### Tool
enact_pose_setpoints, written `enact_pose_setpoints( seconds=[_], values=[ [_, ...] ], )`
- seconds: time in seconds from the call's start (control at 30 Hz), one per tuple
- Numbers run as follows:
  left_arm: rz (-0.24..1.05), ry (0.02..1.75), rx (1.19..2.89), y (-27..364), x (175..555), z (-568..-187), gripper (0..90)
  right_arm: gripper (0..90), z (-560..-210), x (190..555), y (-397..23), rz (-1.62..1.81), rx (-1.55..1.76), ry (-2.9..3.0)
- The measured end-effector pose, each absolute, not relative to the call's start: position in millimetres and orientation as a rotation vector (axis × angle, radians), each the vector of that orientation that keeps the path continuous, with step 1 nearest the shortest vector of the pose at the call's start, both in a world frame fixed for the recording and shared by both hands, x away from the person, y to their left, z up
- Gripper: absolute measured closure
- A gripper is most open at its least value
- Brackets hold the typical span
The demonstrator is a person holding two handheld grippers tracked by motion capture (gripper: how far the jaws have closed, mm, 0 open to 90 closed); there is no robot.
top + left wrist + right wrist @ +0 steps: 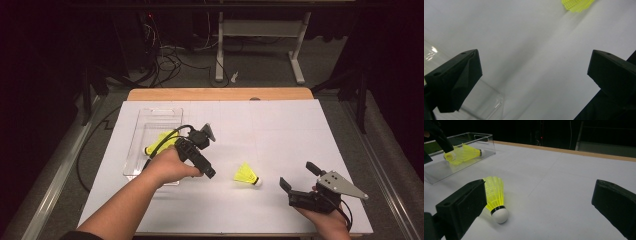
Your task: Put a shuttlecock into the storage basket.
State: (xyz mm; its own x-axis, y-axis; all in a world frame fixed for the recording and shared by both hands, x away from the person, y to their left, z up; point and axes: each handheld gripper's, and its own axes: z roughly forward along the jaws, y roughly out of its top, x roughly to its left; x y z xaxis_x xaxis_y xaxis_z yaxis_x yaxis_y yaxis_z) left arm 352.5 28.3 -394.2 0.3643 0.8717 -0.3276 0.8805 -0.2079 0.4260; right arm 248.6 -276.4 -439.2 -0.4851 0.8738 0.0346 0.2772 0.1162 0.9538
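Note:
A yellow shuttlecock (246, 175) with a white cork lies on its side on the white table sheet, its cork toward my right gripper (299, 176). In the right gripper view the shuttlecock (495, 195) lies just ahead of the left jaw, and that gripper (539, 202) is open and empty. My left gripper (206, 167) hovers beside a clear plastic box (150, 115), pointing toward the loose shuttlecock (576, 4). This gripper (534, 72) is open with nothing between its jaws. Yellow shuttlecock feathers (162, 140) lie inside the box (484, 136); a shuttlecock (466, 152) shows through its wall.
The white sheet (280, 130) covers the table up to a wooden far edge (220, 94). Cables and a table frame (260, 30) lie on the dark floor beyond. The box corner (486, 100) sits low beside the left jaw.

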Motion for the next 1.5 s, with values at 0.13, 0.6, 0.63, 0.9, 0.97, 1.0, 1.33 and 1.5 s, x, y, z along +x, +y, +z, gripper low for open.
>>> enact_pose_setpoints(
  seconds=[0.13,0.6,0.63,0.9,0.97,1.0,1.33,1.5],
  values=[
    [-0.028,1.501,2.085,18.8,349.8,-397.5,0.9,0.3,-439.0,248.4,-276.4,1.382,1.112,1.841],
    [-0.087,1.445,2.090,-5.2,343.8,-407.1,1.3,0.3,-438.9,248.3,-277.1,1.384,1.111,1.842],
    [-0.092,1.441,2.091,-6.7,343.8,-408.2,1.6,0.3,-439.1,248.5,-277.2,1.383,1.110,1.843],
    [-0.112,1.405,2.088,-16.9,344.1,-415.7,4.4,0.3,-440.0,248.8,-277.2,1.380,1.116,1.844],
    [-0.123,1.397,2.089,-19.4,343.5,-417.0,6.6,0.3,-439.9,248.8,-277.1,1.379,1.114,1.845],
    [-0.131,1.396,2.088,-20.7,343.5,-417.4,7.5,0.3,-439.9,248.8,-277.2,1.381,1.113,1.846],
    [-0.202,1.383,2.099,-33.8,345.1,-425.9,20.1,0.3,-439.8,248.8,-277.6,1.382,1.114,1.844],
    [-0.216,1.372,2.100,-37.5,347.1,-429.5,28.3,0.3,-440.3,249.0,-278.1,1.381,1.117,1.842]
  ],
)
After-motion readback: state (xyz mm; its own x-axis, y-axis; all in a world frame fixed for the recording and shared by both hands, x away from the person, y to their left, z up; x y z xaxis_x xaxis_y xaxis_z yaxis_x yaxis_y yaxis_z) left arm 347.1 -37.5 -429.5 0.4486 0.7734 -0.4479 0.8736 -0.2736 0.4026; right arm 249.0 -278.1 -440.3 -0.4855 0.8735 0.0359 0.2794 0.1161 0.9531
